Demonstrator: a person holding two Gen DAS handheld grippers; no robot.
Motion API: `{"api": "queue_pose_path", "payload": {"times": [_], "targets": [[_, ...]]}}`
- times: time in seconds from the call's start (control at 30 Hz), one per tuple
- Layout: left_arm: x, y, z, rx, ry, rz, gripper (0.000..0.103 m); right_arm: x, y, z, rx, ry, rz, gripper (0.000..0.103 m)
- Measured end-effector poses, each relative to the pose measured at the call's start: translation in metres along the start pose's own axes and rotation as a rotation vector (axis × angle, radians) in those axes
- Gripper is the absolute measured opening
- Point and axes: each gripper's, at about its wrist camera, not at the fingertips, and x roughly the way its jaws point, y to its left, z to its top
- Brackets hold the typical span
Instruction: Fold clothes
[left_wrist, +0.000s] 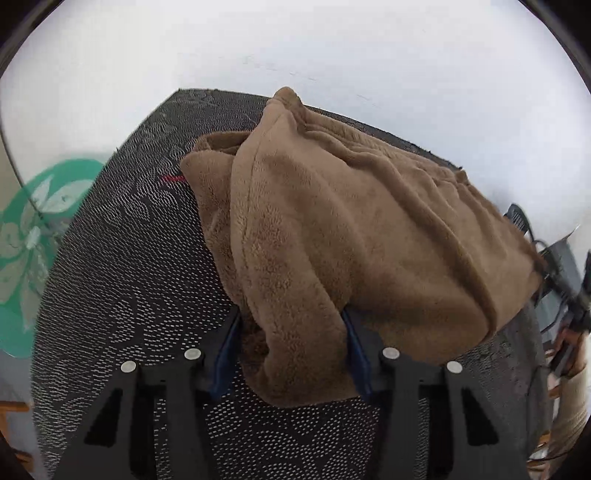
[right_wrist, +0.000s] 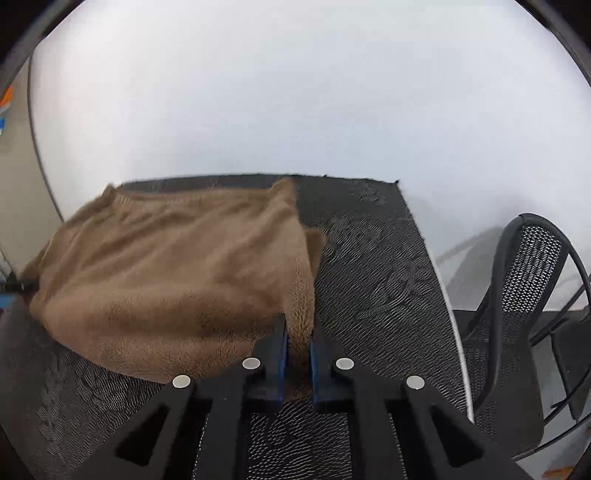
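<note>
fabric bulk is the largest worry: the brown fleece garment (left_wrist: 351, 229) lies bunched and part-folded on the dark patterned mat (left_wrist: 122, 295), which covers the white table (left_wrist: 295, 48), and the 2 grips sit at opposite near corners. if either hand pulls before the other is secure, the thick pile could slide out and the fold would collapse into a heap. the mat itself could also drag or ruck under the cloth, since the garment's lower edge rests directly on it.

the right gripper (right_wrist: 298, 347) is the firmer hold: its jaws are nearly together, clamped on a narrow tuck of fleece at 6 o'clock in the right wrist view, with the garment spreading toward 9 o'clock. so thin a pinch may take only 1 layer, letting the under layer stay behind.

the left gripper (left_wrist: 291, 350) is the weaker point. a wide flap of fleece hangs between its jaws at 6 o'clock in the left wrist view; they stand about half apart, and the right blue pad touches the cloth while the left one shows a gap, so no firm clamp is judged yet. a lift now would likely lose that corner.

both grippers pitch steeply downward toward the mat, fingers low over it. a mesh chair (right_wrist: 524, 295) stands off the table at 3 o'clock, well apart.
</note>
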Motion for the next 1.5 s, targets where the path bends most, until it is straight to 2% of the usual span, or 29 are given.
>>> {"api": "queue_pose_path", "payload": {"times": [0.13,0.2,0.23,0.3,0.43,0.5,0.53,0.6,0.63,0.67,0.7,0.83,1.0,1.03,1.1,1.17,1.23,1.37,1.5], "targets": [[-0.006,-0.005,0.003,0.037,-0.019,0.033,0.046,-0.01,0.002,0.003,-0.029,-0.049,-0.088,0.01],[-0.014,0.001,0.002,0.042,-0.023,0.043,0.043,-0.019,-0.002,0.003,-0.023,-0.092,-0.168,0.0],[-0.016,0.003,0.001,0.042,-0.021,0.039,0.043,-0.02,-0.008,0.002,-0.006,-0.089,-0.179,0.0],[-0.016,0.007,-0.003,0.043,-0.01,0.023,0.043,-0.019,-0.022,0.0,0.034,-0.064,-0.171,0.0],[-0.012,0.01,-0.011,0.044,0.007,0.017,0.044,-0.023,-0.021,-0.007,0.025,-0.065,-0.025,0.001],[-0.01,0.011,-0.012,0.031,0.006,0.011,0.046,-0.019,-0.024,-0.004,0.08,-0.059,0.029,0.003],[-0.009,0.011,-0.012,0.023,0.005,0.01,0.048,-0.015,-0.026,-0.001,0.11,-0.055,0.051,0.009],[-0.013,0.014,-0.008,0.013,-0.01,0.012,0.055,-0.006,-0.033,0.006,0.168,-0.05,0.102,0.043],[-0.016,0.015,-0.006,0.008,-0.018,0.013,0.056,-0.002,-0.036,0.01,0.197,-0.048,0.129,0.084],[-0.019,0.016,-0.004,0.003,-0.026,0.014,0.058,0.0,-0.036,0.015,0.201,-0.065,0.129,0.097],[-0.021,0.017,-0.002,-0.001,-0.035,0.015,0.059,0.001,-0.034,0.019,0.196,-0.087,0.121,0.097],[-0.035,0.023,0.013,-0.027,-0.084,0.019,0.07,0.017,-0.018,0.035,0.132,-0.074,0.125,0.096],[-0.034,0.019,0.039,-0.016,-0.123,0.023,0.079,0.052,0.004,0.05,0.028,-0.003,0.133,0.096],[-0.027,0.015,0.044,0.0,-0.108,0.028,0.079,0.061,0.007,0.052,0.013,0.018,0.131,0.094],[-0.007,0.006,0.053,0.038,-0.058,0.039,0.08,0.088,0.01,0.052,0.013,0.096,0.139,0.082],[0.017,-0.001,0.056,0.063,0.003,0.054,0.08,0.106,0.011,0.05,0.026,0.153,0.145,0.034],[0.036,-0.005,0.056,0.075,0.041,0.071,0.08,0.113,0.013,0.047,0.023,0.167,0.117,0.018],[0.047,-0.002,0.051,0.06,0.032,0.075,0.08,0.089,-0.003,0.054,0.035,0.059,0.003,0.013],[0.049,0.003,0.049,0.06,0.027,0.081,0.083,0.1,-0.011,0.051,0.022,0.096,-0.034,0.013]]}}
